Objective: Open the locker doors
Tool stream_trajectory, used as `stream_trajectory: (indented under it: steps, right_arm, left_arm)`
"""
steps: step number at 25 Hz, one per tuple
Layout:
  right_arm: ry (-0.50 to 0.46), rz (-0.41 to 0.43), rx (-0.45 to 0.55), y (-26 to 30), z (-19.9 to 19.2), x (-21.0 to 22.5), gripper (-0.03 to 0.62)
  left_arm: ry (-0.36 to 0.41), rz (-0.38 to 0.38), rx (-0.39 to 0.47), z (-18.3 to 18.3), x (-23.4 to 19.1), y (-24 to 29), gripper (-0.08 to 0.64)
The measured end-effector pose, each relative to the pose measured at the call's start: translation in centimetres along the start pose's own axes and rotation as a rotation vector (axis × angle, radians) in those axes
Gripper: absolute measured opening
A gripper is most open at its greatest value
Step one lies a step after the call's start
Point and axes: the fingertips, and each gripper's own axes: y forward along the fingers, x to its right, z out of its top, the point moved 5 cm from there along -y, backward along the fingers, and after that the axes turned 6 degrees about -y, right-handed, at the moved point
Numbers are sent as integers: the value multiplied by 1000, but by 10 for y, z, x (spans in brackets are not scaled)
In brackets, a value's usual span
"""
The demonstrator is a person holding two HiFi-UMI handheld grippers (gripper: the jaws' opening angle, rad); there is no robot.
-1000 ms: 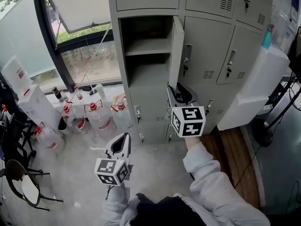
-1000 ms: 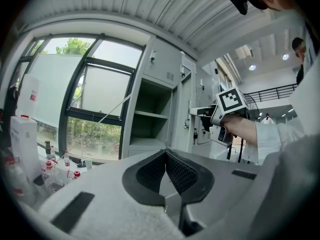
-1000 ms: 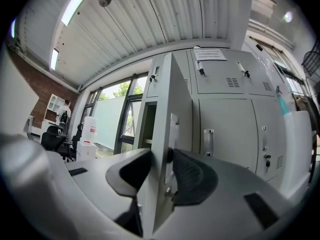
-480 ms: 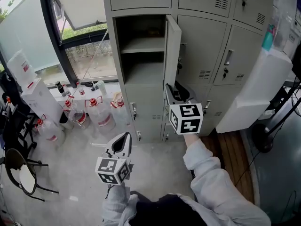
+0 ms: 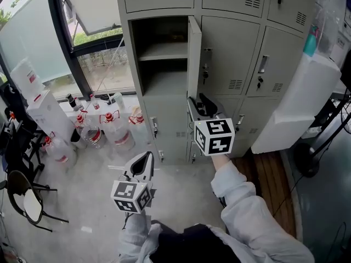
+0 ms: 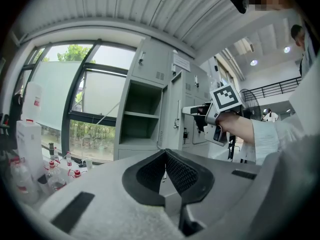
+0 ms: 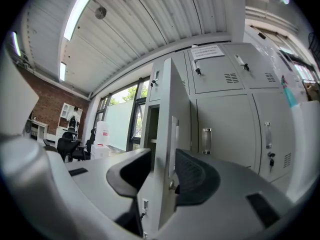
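Grey locker door (image 5: 194,59) stands swung wide open, neighbouring doors (image 5: 230,53) shut.

Workplace locker area, grey steel lockers (image 5: 230,59), corrugated metal ceiling (image 7: 165,19) with strip light (image 7: 82,6), brick wall (image 7: 45,109), office chairs (image 7: 65,146), water jugs (image 5: 118,136) beneath a tall window (image 5: 104,64)

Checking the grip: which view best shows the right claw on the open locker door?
Right gripper view: the open locker door sits edge-on between the jaws of the right claw. Head view shows it from above; left gripper view, small, distant.
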Motion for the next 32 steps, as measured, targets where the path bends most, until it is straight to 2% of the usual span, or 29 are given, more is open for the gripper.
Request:
stream_trajectory:
  steps: [4,8,16,22,32]
  right_arm:
    - [55,34,37,-34,0,6,132]
    - [104,15,68,-73,-6,30,132]
    - [86,-36,31,-99,-29,80,132]
    - [74,-32,10,-75,-33,97,132]
    - [46,-6,21,20,-23,128,132]
  left_arm:
    - [4,-28,1,-4,22,5,8]
    - [-10,-33,-4,-17,45,12,8]
    - [-82,-37,-35,-46,83,24,8]
    - [-68,-23,-39,-34,85,49,8]
    - [-79,43,50,3,34,115,8]
